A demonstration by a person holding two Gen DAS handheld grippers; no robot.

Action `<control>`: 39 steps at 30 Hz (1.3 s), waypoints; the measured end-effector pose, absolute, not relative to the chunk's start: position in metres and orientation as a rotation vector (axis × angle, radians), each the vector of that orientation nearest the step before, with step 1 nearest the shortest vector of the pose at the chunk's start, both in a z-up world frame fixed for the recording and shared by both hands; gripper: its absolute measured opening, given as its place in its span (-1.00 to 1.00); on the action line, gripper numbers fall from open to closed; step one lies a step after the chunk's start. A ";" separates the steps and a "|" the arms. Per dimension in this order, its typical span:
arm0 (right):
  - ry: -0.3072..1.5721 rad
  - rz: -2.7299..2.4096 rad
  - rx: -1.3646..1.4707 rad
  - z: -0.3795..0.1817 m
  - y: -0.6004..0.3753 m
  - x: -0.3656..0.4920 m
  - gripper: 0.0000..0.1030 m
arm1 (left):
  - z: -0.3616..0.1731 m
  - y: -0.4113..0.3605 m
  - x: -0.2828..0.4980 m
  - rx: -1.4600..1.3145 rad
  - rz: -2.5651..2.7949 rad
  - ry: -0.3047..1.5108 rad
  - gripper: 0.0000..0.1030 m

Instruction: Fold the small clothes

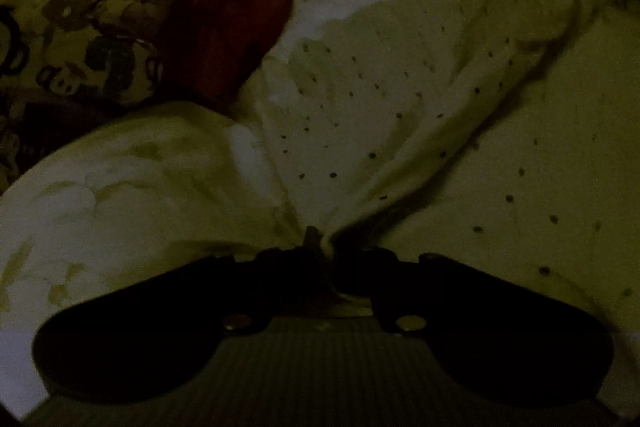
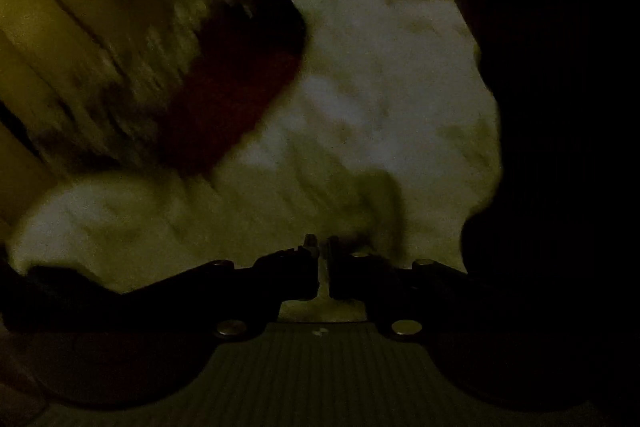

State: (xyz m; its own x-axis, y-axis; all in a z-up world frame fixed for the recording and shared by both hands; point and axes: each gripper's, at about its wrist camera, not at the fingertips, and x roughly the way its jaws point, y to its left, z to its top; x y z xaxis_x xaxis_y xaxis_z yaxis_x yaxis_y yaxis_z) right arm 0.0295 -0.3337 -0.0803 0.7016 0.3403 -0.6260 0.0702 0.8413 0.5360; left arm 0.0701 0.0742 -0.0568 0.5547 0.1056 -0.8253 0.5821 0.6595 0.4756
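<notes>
A pale dotted garment [image 1: 400, 99] fills the middle and right of the left wrist view, its cloth gathered into a pinch where the left gripper [image 1: 320, 243] is clenched on it. To the upper left lie a dark red cloth [image 1: 232, 27] and a patterned fabric [image 1: 100, 39]. In the blurred right wrist view the right gripper [image 2: 322, 247] hangs over pale cloth [image 2: 360, 87], jaws nearly together with a narrow gap, nothing visibly between them.

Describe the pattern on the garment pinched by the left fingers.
Pale cloth with small dark dots; left wrist view.
</notes>
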 end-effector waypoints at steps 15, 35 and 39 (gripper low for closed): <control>0.819 0.171 0.171 -0.075 -0.273 0.063 0.22 | -0.053 0.085 0.075 0.714 -0.361 1.002 -0.81; 1.027 0.120 -0.045 -0.048 -0.278 0.045 -0.19 | -0.057 0.098 0.082 0.630 -0.388 1.041 -0.81; 0.915 0.124 0.036 -0.040 -0.287 0.041 0.00 | -0.043 0.100 0.089 0.542 -0.412 1.084 -0.28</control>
State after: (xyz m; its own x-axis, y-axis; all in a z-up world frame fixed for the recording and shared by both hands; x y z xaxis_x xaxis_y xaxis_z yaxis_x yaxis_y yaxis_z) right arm 0.0413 -0.2871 -0.0403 0.6036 0.1222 -0.7879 -0.0913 0.9923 0.0840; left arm 0.0892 0.1002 -0.0434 0.4144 -0.0520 -0.9086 0.5640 0.7982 0.2115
